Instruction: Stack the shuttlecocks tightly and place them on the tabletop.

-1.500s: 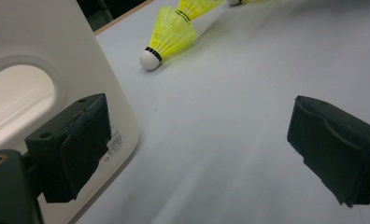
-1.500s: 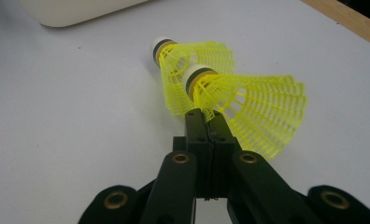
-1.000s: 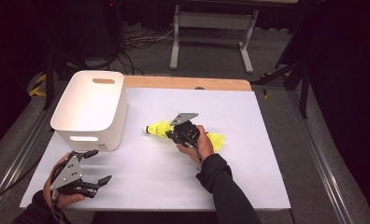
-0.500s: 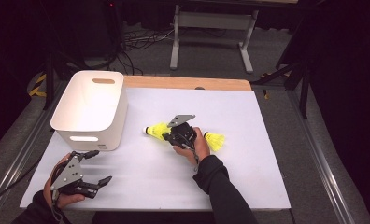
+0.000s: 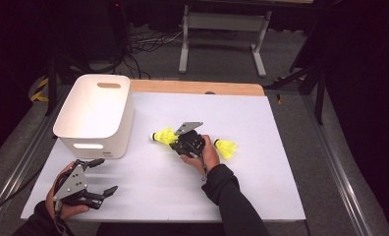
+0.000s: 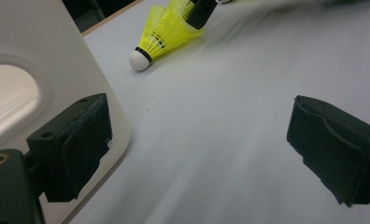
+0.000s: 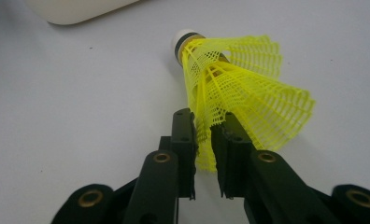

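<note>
Right gripper (image 7: 202, 140): jaws just eased slightly apart, shuttlecock (image 7: 239, 84) skirt edge between them. Left gripper (image 6: 197, 140): wide open, holding nothing.

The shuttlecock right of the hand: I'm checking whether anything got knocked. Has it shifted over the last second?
Yes. The right-hand shuttlecock was tucked against the right claw; now it lies clear, farther from the white bin.
</note>
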The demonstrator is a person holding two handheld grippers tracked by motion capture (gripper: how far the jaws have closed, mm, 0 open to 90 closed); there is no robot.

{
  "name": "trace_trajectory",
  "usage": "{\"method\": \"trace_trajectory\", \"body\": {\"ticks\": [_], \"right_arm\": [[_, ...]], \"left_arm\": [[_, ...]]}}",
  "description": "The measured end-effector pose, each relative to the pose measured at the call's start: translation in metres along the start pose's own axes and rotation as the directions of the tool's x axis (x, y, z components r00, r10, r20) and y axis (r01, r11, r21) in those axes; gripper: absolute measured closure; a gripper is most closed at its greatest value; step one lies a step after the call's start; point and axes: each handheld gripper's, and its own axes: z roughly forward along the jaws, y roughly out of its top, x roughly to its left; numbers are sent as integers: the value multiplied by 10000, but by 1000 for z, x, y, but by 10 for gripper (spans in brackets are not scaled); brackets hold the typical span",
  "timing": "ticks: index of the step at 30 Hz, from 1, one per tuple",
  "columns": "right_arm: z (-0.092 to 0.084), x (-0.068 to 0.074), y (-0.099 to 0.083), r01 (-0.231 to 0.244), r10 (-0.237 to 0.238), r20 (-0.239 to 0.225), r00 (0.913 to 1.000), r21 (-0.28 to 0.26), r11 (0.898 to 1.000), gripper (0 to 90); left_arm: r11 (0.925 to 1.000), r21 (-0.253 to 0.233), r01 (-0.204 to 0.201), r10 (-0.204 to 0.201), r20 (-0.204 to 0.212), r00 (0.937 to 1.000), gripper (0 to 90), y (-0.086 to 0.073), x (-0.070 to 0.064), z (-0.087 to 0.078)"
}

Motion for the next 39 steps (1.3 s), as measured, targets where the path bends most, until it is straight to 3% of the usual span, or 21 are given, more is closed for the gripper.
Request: {"method": "trace_trajectory", "body": {"ticks": [18, 31, 39], "right_arm": [[-12, 4, 0, 30, -25, 585, 9983, -87, 10000, 671], [-33, 12, 3, 178, -128, 838, 9964, -591, 9981, 624], [-47, 16, 3, 213, -131, 746, 9971, -1094, 9938, 608]], "left_arm": [[9999, 75, -141, 141, -30, 9999, 75, 0, 0, 0], [9998, 108, -170, 170, -51, 9998, 75, 1, 0, 1], [9998, 93, -154, 154, -73, 9999, 75, 1, 0, 1]]}}
